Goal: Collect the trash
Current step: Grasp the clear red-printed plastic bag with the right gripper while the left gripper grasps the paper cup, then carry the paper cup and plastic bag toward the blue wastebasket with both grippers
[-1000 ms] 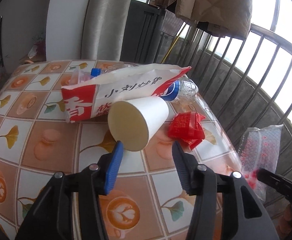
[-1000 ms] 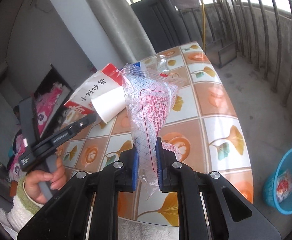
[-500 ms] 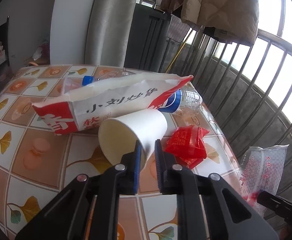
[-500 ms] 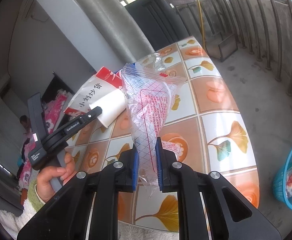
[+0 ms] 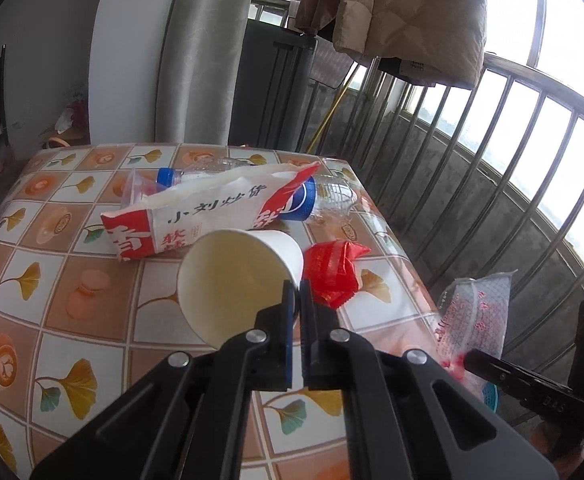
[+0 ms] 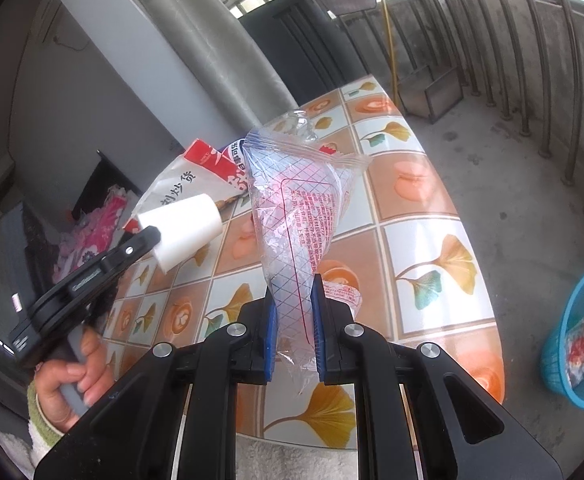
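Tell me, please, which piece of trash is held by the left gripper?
The white paper cup: the left gripper pinches its rim. The clear plastic bag is in the right gripper; the red wrapper lies on the table.

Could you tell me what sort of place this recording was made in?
Probably an enclosed home balcony: a railing under windows, a coat hung up overhead, a curtain, and a table with a tile-print cover on a bare concrete floor.

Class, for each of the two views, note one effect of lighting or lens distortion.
Left wrist view: the railing bows into a curve, and daylight behind it is blown out white. Right wrist view: the clear plastic bag glints with daylight, and the table edge bulges.
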Demonstrator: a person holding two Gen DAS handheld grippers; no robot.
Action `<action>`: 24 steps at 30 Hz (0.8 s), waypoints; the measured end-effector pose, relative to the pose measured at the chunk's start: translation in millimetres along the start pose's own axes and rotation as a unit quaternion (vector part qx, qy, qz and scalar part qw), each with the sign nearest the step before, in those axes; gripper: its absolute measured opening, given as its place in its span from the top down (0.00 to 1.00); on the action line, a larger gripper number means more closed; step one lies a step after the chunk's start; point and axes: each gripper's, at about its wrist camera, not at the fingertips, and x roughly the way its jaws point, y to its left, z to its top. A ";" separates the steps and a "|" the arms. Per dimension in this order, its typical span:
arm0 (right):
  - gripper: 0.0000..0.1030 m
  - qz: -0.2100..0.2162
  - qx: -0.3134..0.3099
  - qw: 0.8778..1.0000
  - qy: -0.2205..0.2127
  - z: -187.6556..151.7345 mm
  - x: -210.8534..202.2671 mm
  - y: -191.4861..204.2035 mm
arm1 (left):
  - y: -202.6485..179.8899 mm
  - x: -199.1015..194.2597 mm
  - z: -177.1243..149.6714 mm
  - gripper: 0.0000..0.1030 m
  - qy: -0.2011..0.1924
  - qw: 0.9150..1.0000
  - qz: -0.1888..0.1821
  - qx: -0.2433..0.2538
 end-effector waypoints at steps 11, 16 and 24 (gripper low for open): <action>0.87 -0.012 0.006 1.000 -0.007 -1.1 -13.8 -0.5 | -19.0 -25.7 -21.1 0.98 0.026 1.000 -0.011 0.008; 0.87 -0.020 0.006 1.000 -0.017 -1.5 -24.4 0.6 | -31.8 -33.9 -20.9 0.98 0.015 0.999 0.004 0.039; 0.87 -0.026 0.004 0.999 -0.035 -2.0 -42.5 3.4 | -45.3 -49.9 -18.6 0.98 -0.009 0.997 0.016 0.072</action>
